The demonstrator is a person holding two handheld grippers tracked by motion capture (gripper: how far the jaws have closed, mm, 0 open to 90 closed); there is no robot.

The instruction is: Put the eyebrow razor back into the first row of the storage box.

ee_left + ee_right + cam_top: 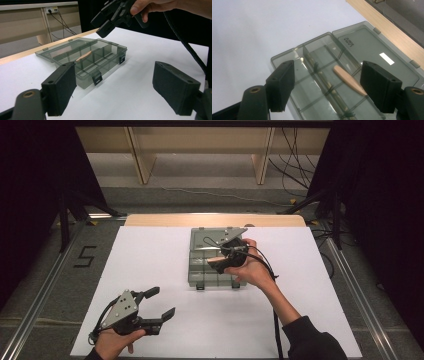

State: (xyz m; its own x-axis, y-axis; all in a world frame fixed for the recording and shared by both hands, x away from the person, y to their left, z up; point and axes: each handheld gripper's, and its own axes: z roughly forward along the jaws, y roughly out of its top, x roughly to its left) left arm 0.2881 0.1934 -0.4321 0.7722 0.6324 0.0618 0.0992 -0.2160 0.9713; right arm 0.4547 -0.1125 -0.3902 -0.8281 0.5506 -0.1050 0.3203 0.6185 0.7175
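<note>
While I watch from above, a white bench (150,270) fills the middle of the scene, with a smoky clear plastic organiser box (212,265) lying open near its far centre. Its lid (372,50) is folded back flat toward the far wooden edge, and thin dividers split the tray into small compartments.

My right tongs (227,251) hover directly over the open box, held in a hand (250,267) whose arm reaches in from the lower right. Their jaws stand wide apart and grip nothing. Looking along them in the right gripper view, I see a slim, pale wooden piece (349,80), tapered at its end, lying aslant in one of the middle compartments, between the two jaws as the camera sees it. That same piece (83,57) appears in the left gripper view as a light sliver inside the tray.

My left tongs (162,302) sit low at the near left of the bench, well apart from the box, with jaws also spread wide and empty. Two small black latches (97,78) hang on the box's near wall.
</note>
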